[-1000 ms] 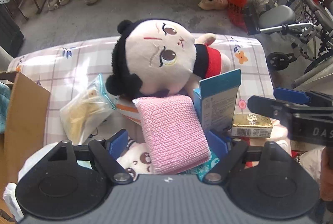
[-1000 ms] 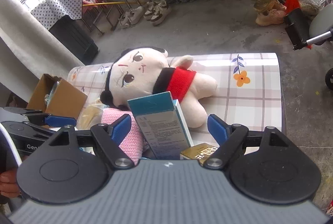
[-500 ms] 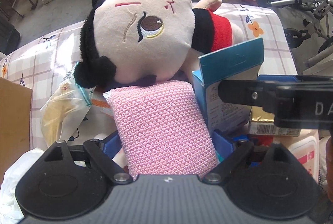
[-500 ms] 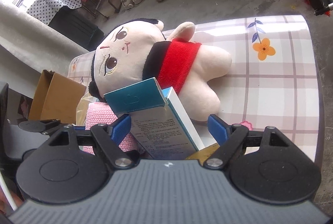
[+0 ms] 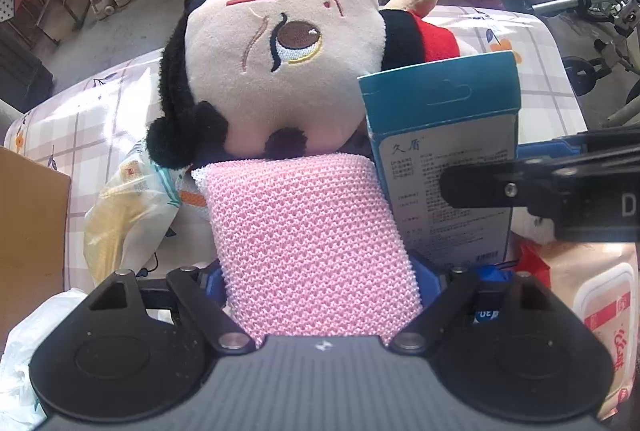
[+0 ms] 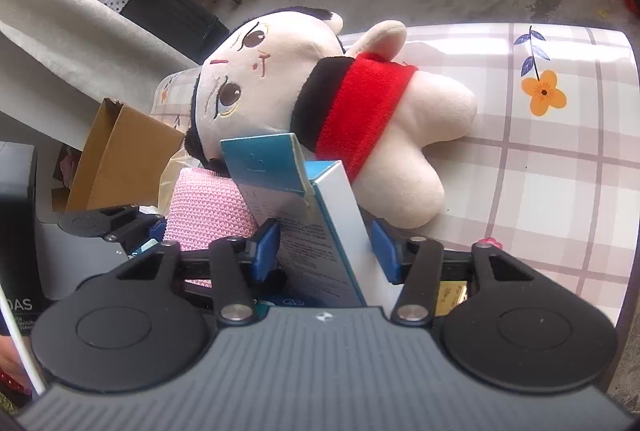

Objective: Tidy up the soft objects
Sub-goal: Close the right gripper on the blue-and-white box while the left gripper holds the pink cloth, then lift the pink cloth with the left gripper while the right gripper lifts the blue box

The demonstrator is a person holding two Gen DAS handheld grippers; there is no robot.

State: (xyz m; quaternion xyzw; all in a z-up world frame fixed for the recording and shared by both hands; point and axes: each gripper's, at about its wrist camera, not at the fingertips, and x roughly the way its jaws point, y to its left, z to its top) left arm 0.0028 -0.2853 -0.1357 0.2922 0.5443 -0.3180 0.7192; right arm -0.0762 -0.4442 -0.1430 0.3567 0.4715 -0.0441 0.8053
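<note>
A big-headed plush doll with a red top lies on the checked tablecloth. In front of it stands a pink knitted sponge. My left gripper is down over the sponge. Its jaws are closing, and both blue pads touch the sponge's sides. Beside the sponge a blue and white carton stands upright between the closing jaws of my right gripper. The left pad is against the carton and the right pad is just clear of it. The right gripper also shows from the side in the left wrist view.
An open cardboard box stands at the table's left. A clear bag of yellow goods lies left of the sponge. A wipes pack and a gold packet lie to the right. Bare tablecloth stretches right of the doll.
Both grippers have come down onto the pile. The right jaws have narrowed around the carton. The sponge now fills the gap between the left pads.
</note>
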